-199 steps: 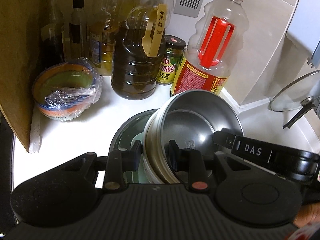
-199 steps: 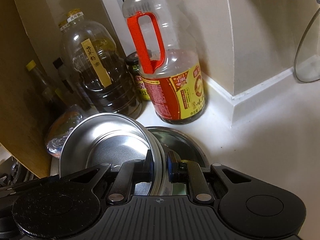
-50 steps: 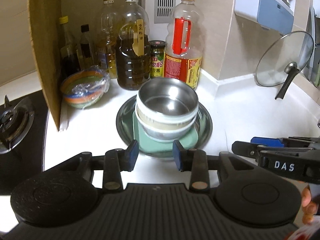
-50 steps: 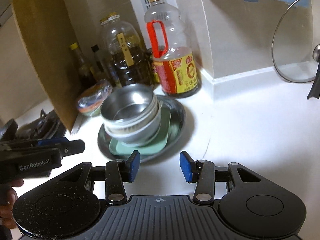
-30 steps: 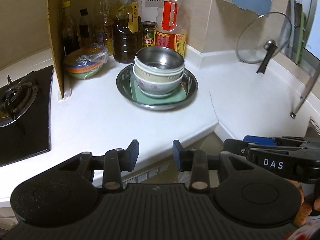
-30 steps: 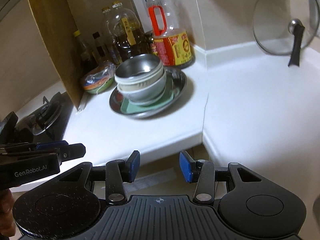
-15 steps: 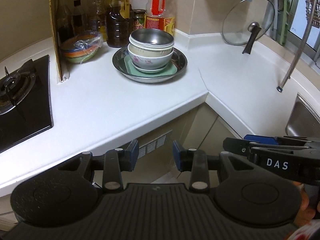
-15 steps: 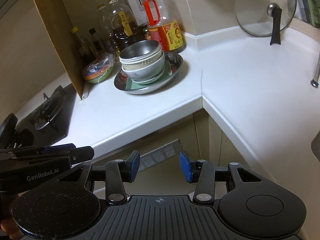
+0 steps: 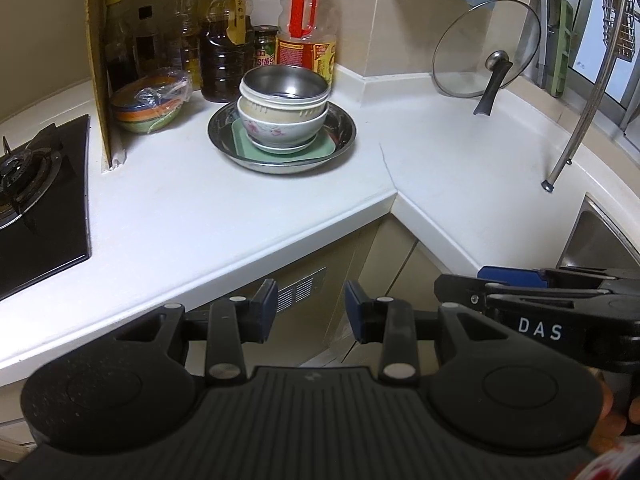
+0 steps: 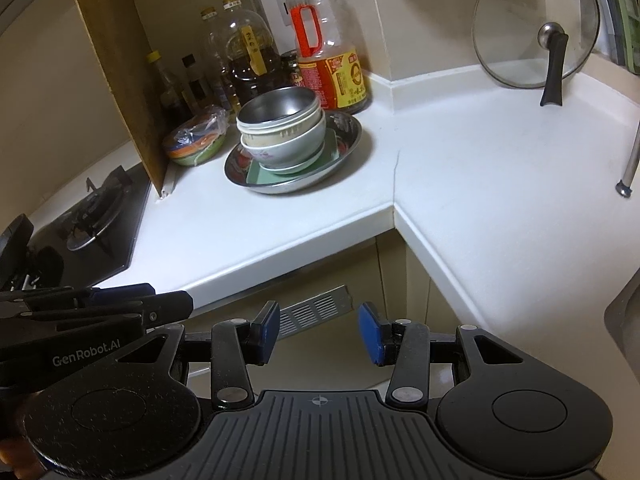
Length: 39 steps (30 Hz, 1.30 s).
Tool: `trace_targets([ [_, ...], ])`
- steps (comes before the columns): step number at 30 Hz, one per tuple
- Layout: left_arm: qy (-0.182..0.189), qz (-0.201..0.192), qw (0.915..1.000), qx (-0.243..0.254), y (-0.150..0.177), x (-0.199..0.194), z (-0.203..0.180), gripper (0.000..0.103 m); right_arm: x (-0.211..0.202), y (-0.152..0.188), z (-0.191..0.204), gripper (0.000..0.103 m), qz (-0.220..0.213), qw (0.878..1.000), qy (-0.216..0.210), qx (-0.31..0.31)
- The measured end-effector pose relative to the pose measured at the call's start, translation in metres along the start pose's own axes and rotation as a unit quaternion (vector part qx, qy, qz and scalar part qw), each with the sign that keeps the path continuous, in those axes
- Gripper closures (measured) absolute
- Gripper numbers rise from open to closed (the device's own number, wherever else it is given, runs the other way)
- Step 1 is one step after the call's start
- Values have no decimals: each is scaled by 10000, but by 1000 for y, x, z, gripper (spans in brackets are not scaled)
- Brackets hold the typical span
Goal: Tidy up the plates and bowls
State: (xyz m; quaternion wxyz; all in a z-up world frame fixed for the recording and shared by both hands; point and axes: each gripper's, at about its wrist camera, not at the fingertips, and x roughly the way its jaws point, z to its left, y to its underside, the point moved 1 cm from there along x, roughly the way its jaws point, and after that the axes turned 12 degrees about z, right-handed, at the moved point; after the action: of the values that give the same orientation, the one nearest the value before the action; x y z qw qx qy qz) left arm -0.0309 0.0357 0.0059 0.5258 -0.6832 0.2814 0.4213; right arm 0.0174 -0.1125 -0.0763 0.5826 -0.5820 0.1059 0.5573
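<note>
Both claws pulled back off the counter [image 9: 168, 200] edge since earlier; left claw [image 9: 307, 311] and right claw [image 10: 318, 334] spread, empty. Bowl stack [image 9: 283, 106] now far off at 12 o'clock, in steel tray [image 9: 343, 136].

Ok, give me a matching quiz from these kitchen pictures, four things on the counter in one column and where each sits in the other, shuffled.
Things:
1. steel bowl
2. green square plate
3. glass lid
4. plastic-wrapped bowls

Places:
A. leaning against the wall
B. top of the bowl stack
C. beside the cardboard panel
D. under the stack, in the round steel tray

Pairs: 1-B, 2-D, 3-A, 4-C
</note>
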Motion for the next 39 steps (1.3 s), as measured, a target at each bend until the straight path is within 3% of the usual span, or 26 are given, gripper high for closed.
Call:
trace_targets([
  [39,-3,-41,10000,57,-3,3,-16,70,-7,-2,-11,58,-24,10000,-12,18],
])
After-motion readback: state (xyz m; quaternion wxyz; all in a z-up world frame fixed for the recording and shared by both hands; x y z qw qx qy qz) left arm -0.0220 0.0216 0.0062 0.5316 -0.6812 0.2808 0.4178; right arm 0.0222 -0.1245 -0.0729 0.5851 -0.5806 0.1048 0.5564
